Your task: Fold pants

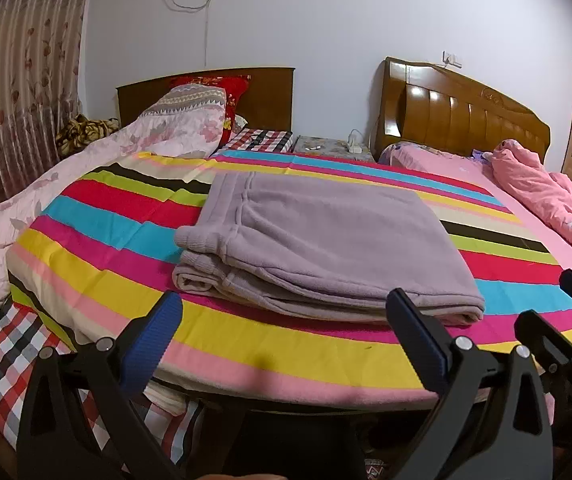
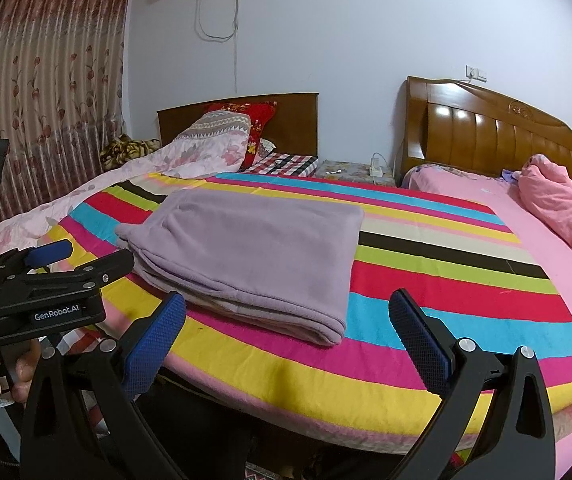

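Lilac fleece pants (image 1: 318,240) lie folded in a flat rectangular stack on the striped bedspread (image 1: 118,220), waistband end to the left. They also show in the right wrist view (image 2: 246,248). My left gripper (image 1: 286,320) is open and empty, hovering just short of the stack's near edge. My right gripper (image 2: 290,320) is open and empty, near the stack's front right corner. The left gripper's body (image 2: 46,280) shows at the left of the right wrist view, held in a hand.
The multicoloured striped bedspread (image 2: 446,280) covers the bed's near part. A pale floral quilt (image 1: 26,208) lies left, a pink quilt (image 2: 558,200) right. Two wooden headboards (image 2: 494,136) and a small nightstand (image 2: 350,170) stand at the back wall. The bed's near edge (image 1: 286,384) is right below the grippers.
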`<state>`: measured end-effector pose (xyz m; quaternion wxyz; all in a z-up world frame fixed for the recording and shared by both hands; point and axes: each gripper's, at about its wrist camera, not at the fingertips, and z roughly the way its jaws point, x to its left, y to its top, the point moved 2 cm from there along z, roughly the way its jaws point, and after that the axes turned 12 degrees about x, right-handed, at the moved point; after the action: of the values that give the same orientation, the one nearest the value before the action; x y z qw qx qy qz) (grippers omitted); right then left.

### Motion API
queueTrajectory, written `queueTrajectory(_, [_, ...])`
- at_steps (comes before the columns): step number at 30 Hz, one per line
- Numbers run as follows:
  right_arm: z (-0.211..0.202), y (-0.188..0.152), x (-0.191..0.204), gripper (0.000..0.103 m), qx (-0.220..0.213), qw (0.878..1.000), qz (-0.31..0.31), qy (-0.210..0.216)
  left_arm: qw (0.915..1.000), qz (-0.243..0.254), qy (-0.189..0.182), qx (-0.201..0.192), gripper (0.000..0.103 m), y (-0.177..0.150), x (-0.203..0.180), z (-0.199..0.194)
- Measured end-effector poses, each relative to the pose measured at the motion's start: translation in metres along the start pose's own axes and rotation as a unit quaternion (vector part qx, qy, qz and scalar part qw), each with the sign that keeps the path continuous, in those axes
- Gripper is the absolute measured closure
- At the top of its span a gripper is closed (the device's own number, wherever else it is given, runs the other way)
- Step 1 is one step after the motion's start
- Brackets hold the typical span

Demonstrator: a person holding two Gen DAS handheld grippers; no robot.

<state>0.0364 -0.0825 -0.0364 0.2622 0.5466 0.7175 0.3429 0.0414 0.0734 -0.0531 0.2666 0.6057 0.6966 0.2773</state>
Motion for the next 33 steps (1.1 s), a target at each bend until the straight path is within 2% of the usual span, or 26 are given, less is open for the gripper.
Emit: queueTrajectory(33, [-0.0005,-0.0008,0.0007,0.004,0.002,1.000,0.001,0.001,1.0000,0.000,0.005,0.004,0.001,-0.0005,0.0036,0.0024])
